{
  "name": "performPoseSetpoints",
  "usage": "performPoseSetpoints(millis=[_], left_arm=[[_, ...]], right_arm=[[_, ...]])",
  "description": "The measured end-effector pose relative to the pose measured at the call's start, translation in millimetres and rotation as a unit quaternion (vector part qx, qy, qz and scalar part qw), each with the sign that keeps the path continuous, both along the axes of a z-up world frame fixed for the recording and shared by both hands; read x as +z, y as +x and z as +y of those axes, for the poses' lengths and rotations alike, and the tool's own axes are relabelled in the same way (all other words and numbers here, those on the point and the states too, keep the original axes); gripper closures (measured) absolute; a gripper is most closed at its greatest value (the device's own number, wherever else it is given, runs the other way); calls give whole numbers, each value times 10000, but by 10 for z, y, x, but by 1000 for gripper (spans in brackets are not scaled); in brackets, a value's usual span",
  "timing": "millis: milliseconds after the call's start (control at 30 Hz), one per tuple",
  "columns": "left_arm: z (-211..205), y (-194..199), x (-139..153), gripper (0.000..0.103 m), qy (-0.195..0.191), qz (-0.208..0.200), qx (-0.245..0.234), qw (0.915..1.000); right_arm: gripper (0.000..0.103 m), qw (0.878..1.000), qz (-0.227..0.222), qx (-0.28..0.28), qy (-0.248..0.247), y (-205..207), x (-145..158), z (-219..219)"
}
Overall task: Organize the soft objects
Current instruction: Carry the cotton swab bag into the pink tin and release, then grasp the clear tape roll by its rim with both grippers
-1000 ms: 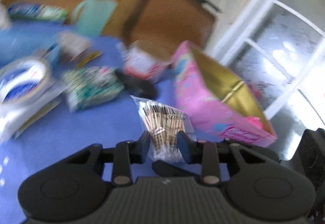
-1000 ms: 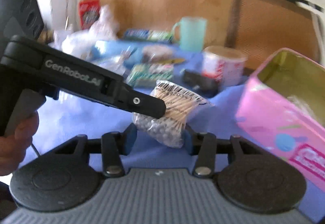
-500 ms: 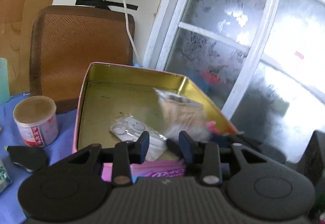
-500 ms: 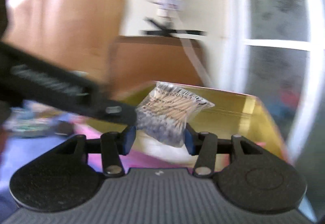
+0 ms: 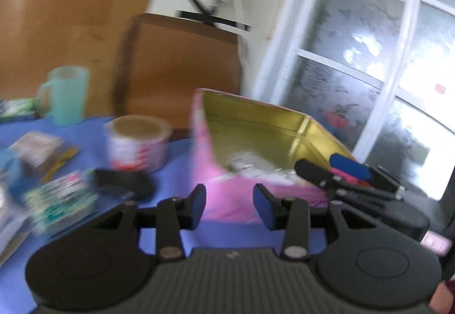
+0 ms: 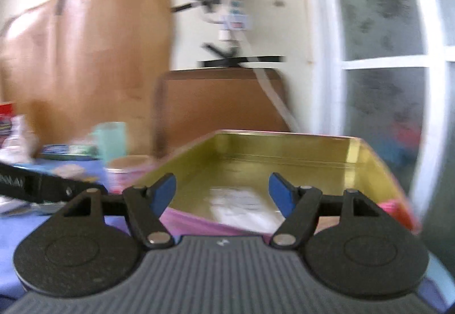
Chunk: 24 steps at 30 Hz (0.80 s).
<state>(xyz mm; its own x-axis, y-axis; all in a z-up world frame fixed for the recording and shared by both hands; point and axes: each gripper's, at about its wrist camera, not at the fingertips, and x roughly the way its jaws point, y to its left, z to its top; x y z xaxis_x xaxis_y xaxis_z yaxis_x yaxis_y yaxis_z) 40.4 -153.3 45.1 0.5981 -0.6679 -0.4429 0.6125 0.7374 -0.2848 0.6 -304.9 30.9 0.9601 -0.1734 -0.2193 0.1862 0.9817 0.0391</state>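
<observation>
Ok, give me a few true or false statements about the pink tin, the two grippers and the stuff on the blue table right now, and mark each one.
1. The pink tin is open, with a gold inside. True.
2. The right gripper is clamped on a bag of cotton swabs. False: its jaws stand apart with nothing between them, having just been opening, and pale packets lie inside the tin.
3. The left gripper holds nothing. True: its jaws have just been opening.
4. The green mug stands inside the tin. False: it stands on the blue table, left of the tin.
5. A round red and white tub stands between the mug and the tin. True.
</observation>
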Motion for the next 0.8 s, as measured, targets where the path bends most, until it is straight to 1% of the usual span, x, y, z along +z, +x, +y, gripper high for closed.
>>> performPoseSetpoints(millis=[100, 200, 267, 333, 367, 467, 533, 600, 667, 700, 733, 800], left_arm=[[479, -85, -94, 65, -111, 72, 386, 9992], [1031, -163, -127, 65, -325, 115, 907, 9953], [1387, -193, -142, 63, -518, 143, 1346, 9894], [1739, -190, -172, 62, -757, 246, 1816, 9801], [1897, -183, -195, 62, -866, 311, 2036, 9747], [2239, -176, -273, 62, -1069, 467, 2462, 9622], [2380, -205, -317, 62, -1155, 519, 2574, 9580], [2443, -226, -344, 62, -1145, 537, 2633, 9564], [2485, -221, -368, 62, -1177, 594, 2639, 9555], [2504, -233, -392, 62, -1214, 632, 2618, 9554], [2498, -242, -401, 62, -1232, 653, 2588, 9558], [2473, -253, -416, 62, -1224, 652, 2505, 9581]], right_arm=[[29, 9977, 120, 669, 84, 100, 31, 235], [29, 9882, 418, 1435, 341, 277, 29, 497], [29, 9762, 689, 1951, 652, 458, 24, 681], [30, 9634, 895, 2378, 859, 653, 40, 910], [31, 9583, 968, 2540, 883, 745, 54, 1034], [41, 9454, 1217, 2912, 812, 1082, 97, 1466], [49, 9376, 1493, 3046, 760, 1376, 86, 1730], [54, 9335, 1747, 3060, 670, 1606, 30, 1948], [69, 9323, 1964, 2999, 493, 1754, -53, 2077], [82, 9314, 2083, 2957, 405, 1807, -107, 2123], [85, 9309, 2153, 2919, 422, 1807, -147, 2115], [88, 9332, 2123, 2836, 603, 1683, -180, 2029]])
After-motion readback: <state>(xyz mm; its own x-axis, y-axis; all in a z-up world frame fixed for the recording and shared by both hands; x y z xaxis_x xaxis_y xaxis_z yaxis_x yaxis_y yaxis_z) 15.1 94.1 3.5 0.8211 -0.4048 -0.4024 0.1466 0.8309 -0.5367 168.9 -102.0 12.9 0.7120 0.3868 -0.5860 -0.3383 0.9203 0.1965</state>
